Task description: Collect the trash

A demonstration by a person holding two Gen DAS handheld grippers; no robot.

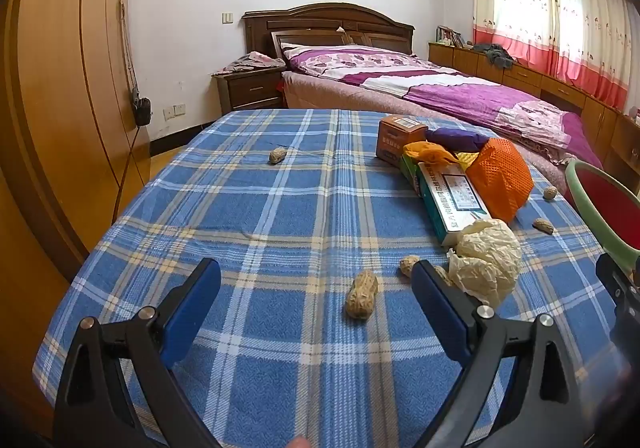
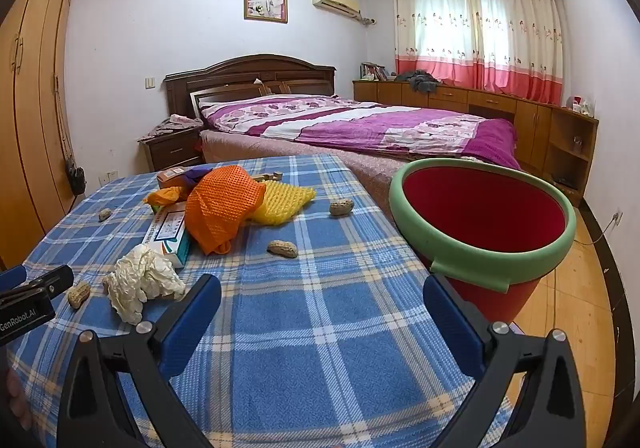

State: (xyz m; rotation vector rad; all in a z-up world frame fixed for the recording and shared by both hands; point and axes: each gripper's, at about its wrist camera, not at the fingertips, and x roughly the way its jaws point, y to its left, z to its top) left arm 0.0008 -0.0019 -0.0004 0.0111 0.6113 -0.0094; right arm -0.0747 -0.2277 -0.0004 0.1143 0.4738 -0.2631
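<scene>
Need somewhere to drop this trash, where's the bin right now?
In the right wrist view, the red bin with the green rim stands at the right, off the plaid table's right edge, just beyond the open right gripper.

Six peanuts (image 1: 362,299), two boxes (image 1: 452,203), one crumpled paper (image 1: 486,262), one bucket (image 2: 484,224).
</scene>
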